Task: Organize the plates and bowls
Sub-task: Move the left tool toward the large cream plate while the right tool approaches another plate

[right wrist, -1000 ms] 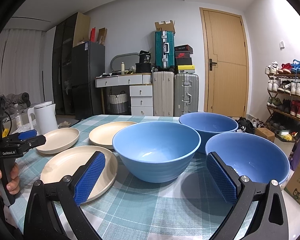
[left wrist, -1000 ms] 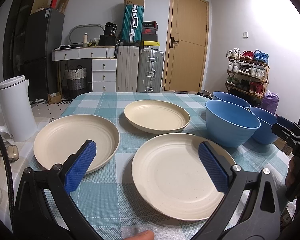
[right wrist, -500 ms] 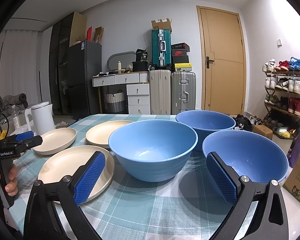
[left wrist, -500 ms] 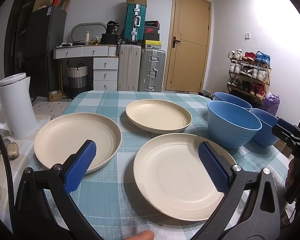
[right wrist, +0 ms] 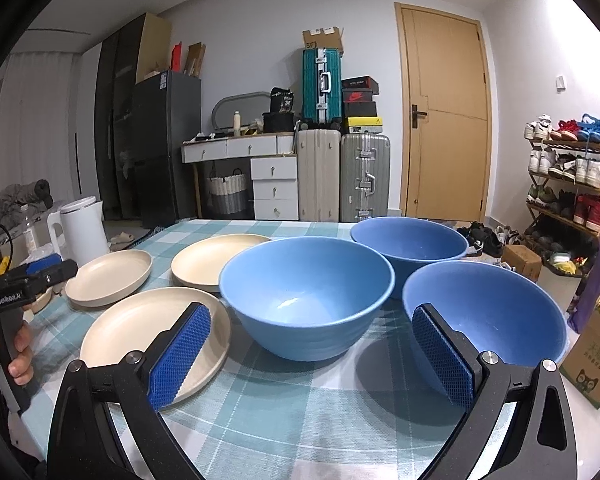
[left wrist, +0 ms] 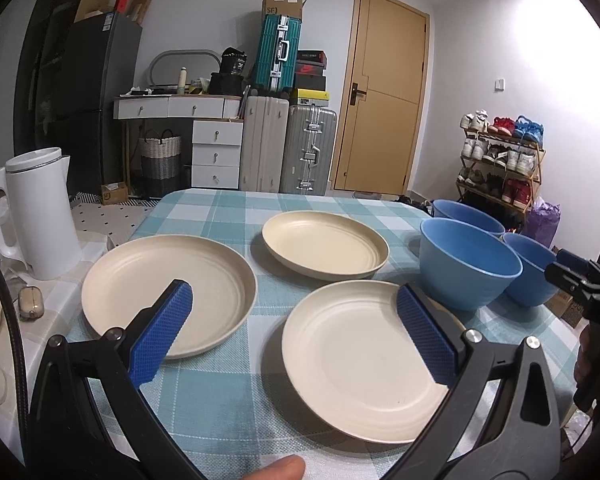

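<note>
Teal-and-white checked cloth (left wrist: 236, 208) covers my table. Three round, matte cream plates (left wrist: 364, 364) with ridged rims fill the left wrist frame's centre; three smooth, deep blue bowls (right wrist: 308, 304) fill the right wrist frame's centre. My left gripper (left wrist: 296, 338) and right gripper (right wrist: 312, 354), with textured blue pads, gape empty.

Tablecloth (left wrist: 236, 408): woven cloth, teal-white check, matt.
Plates (left wrist: 352, 364): cream, matt, smooth, faint ridged rings; looks like plastic.
Bowls (right wrist: 306, 300): blue, smooth, slight sheen inside; plastic look.
Left gripper (left wrist: 296, 336), right gripper (right wrist: 312, 356): black matt plastic arms, blue rough diamond-textured pads (left wrist: 160, 336), shiny metal bolts.
Kettle (left wrist: 36, 216): white, smooth, satin.
Door (left wrist: 380, 112): wood, matt.
</note>
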{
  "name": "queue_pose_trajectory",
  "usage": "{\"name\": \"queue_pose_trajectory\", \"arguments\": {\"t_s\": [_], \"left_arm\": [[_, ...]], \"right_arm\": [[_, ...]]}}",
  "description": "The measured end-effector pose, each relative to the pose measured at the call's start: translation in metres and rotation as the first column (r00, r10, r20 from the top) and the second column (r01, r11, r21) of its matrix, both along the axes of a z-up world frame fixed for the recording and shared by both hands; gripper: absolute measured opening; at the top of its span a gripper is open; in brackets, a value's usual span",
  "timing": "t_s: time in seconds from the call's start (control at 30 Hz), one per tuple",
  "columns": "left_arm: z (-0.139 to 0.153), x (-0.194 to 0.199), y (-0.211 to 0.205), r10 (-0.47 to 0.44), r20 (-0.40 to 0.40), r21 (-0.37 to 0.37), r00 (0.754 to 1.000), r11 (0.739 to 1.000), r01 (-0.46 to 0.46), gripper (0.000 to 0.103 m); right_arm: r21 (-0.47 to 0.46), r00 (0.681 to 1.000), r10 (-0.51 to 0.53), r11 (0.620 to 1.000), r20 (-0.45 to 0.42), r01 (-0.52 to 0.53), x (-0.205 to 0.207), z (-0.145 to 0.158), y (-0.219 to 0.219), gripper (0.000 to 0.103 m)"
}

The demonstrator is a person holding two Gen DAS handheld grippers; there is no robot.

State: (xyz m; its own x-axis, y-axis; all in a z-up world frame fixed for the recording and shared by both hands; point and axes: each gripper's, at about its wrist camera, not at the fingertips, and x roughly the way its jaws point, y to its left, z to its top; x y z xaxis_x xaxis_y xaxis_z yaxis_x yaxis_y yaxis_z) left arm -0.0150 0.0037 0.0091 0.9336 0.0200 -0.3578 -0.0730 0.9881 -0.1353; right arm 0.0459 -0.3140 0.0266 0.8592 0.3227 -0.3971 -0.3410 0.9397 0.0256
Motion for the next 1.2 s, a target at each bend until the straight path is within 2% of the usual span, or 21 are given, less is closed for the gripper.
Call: {"name": "queue_pose_trajectory", "arguments": {"t_s": [0.17, 0.37, 0.63, 0.93, 1.2], "left_arm": [[0.017, -0.009, 0.011, 0.032, 0.004, -0.014, 0.999, 0.999, -0.032, 0.102], [0.04, -0.023, 0.026, 0.055, 0.026, -0.029, 0.998, 0.998, -0.054, 0.102], [0.07, -0.036, 0.059, 0.128, 0.028, -0.038, 0.991, 0.991, -0.127, 0.102], [0.082, -0.04, 0.092, 0.199, -0.052, -0.035, 0.979, 0.979, -0.201, 0.102], [0.064, -0.022, 0.114, 0.234, -0.17, -0.055, 0.957, 0.968, -0.246, 0.102]], "right_arm": [[-0.043, 0.999, 0.001, 0.999, -0.034, -0.002, 0.005, 0.009, 0.023, 0.103], [-0.006, 0.998, 0.054, 0.999, -0.037, -0.054, 0.004, 0.029, 0.044, 0.103], [0.026, 0.991, 0.123, 0.992, -0.061, -0.122, 0.006, 0.059, 0.078, 0.103], [0.043, 0.978, 0.186, 0.982, -0.096, -0.183, 0.015, 0.078, 0.124, 0.103], [0.008, 0.963, 0.214, 0.977, -0.162, -0.215, 0.03, 0.077, 0.166, 0.103]]}}
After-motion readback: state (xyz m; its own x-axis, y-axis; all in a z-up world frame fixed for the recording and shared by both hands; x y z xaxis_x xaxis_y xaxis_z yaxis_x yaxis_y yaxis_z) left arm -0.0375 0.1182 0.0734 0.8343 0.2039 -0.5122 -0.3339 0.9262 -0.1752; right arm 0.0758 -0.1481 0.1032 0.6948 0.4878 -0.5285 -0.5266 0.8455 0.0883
